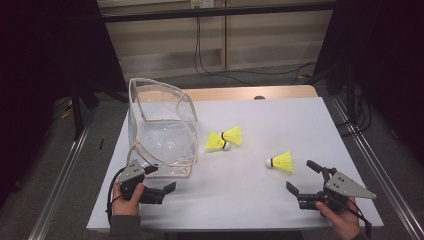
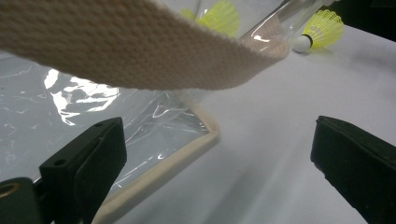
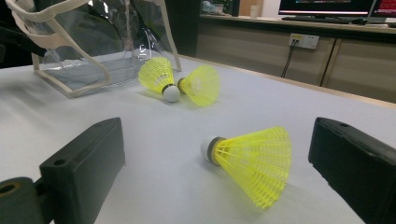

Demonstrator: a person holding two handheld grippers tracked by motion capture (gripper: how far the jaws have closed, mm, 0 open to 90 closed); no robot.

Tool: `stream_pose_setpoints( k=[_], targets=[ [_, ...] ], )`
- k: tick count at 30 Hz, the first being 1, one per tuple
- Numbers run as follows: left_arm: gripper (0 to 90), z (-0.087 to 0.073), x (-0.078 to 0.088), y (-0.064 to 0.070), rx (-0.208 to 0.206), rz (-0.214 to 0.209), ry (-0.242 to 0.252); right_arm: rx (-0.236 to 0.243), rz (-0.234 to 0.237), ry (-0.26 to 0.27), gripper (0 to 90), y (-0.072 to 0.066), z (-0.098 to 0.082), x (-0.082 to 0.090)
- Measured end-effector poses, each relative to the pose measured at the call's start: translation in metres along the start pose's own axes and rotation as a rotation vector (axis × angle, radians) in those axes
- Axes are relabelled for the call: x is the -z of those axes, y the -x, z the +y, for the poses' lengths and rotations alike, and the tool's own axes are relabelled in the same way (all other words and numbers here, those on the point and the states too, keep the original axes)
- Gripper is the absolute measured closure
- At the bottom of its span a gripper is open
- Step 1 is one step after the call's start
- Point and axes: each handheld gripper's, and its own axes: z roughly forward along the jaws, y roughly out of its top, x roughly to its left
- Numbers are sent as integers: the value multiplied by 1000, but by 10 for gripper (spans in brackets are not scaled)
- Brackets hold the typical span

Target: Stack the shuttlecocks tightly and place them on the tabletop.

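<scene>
A clear plastic bag [image 1: 161, 125] with beige trim stands open on the left of the white table [image 1: 280, 115]. Two yellow shuttlecocks [image 1: 223, 139] lie touching just right of it. A third shuttlecock [image 1: 281, 161] lies alone further right. My left gripper [image 1: 162, 178] is open at the bag's front corner, holding nothing. Its own view shows the bag's beige strap [image 2: 140, 46] hanging across above the jaws and the bag's base edge [image 2: 187, 149] between them. My right gripper [image 1: 300, 175] is open just short of the lone shuttlecock [image 3: 254, 161], which lies between and ahead of its jaws, cork to the left.
Metal rails [image 1: 65, 170] run along both sides of the table. A wooden strip [image 1: 240, 93] borders the far edge, with cables [image 1: 220, 72] on the floor behind. A counter with monitors [image 3: 327, 9] stands beyond in the right gripper view. Bare table surface lies between the grippers.
</scene>
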Motion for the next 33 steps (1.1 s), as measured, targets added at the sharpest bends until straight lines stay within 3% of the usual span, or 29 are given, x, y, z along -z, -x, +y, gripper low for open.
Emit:
stream_pose_setpoints(
  k=[9, 18, 33],
  targets=[
    [36, 0, 0, 0, 3, 3, 4, 4, -15, -21, 28, 8, 3, -4],
    [37, 0, 1, 0, 1, 4, 5, -39, -13, -59, 24, 18, 4, -12],
    [36, 1, 0, 0, -7, -1, 8, -35, -8, -123, 19, 21, 4, -24]
  ],
)
